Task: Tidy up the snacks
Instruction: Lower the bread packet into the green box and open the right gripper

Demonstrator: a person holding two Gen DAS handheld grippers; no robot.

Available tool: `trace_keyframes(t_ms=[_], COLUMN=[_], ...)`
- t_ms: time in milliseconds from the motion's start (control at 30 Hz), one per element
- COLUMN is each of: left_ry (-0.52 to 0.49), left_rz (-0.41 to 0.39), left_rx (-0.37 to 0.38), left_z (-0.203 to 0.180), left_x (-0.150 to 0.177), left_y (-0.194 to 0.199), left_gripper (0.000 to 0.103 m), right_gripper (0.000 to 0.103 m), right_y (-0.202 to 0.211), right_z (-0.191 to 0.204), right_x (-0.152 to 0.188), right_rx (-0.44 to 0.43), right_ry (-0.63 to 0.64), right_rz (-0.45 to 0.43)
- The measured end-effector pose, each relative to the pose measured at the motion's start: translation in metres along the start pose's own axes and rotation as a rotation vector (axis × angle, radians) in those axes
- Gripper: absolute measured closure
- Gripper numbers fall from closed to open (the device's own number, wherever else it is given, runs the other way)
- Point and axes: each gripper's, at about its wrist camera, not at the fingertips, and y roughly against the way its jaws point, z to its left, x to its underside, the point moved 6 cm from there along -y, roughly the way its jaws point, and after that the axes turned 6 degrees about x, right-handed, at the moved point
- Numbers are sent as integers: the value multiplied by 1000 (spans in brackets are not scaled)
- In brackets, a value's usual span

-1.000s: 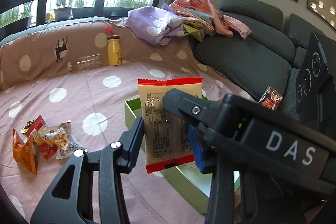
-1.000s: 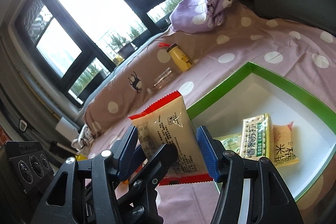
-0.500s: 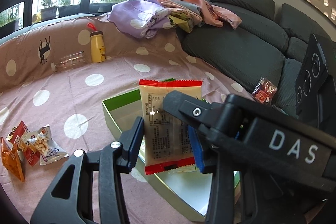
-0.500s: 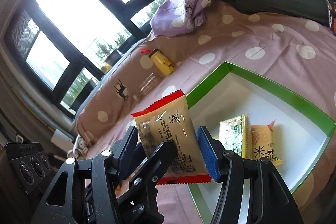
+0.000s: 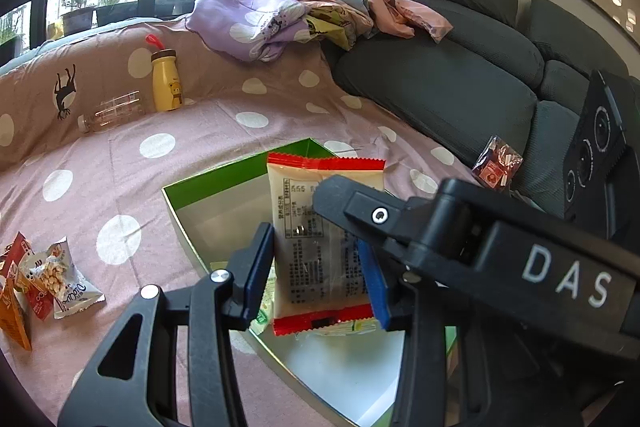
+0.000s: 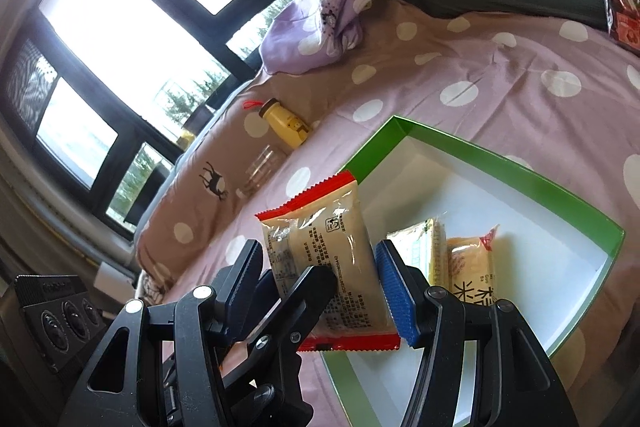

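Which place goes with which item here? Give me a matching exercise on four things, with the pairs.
Things:
1. red-edged snack packet
2. yellow bottle
3. green-and-white snack packet
4. dark red snack packet

Places:
A. lying inside the green-rimmed box
B. on the grey sofa cushion's edge
C. standing against the raised, dotted cloth edge
D. between the pads of a hand-held gripper, above the box

Pairs: 1-D, 2-C, 3-A, 4-B
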Motion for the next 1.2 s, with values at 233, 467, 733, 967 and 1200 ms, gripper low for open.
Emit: trace_keyframes(t_ms=[233,467,733,967,1200], left_ry=[0,13,58,81,89], left_rz=[22,43,70,91,101], left_rx=[13,33,48,63,61], left_z=[-3,-4,3,5,9], left_x=[2,4,11,17,19], left_y=[-9,-17,-28,-33,-35], left_gripper=[61,61,61,61,61], right_gripper=[41,41,41,41,41], right_y=[-3,-5,-15,-22,-26], right_z=[-10,-17,-23,-28,-28], right_x=[-1,-1,3,5,8], right_rx=[16,43,91,122,132], right_ry=[-24,-41,-44,-48,-45], right_rz=[13,21,57,78,94])
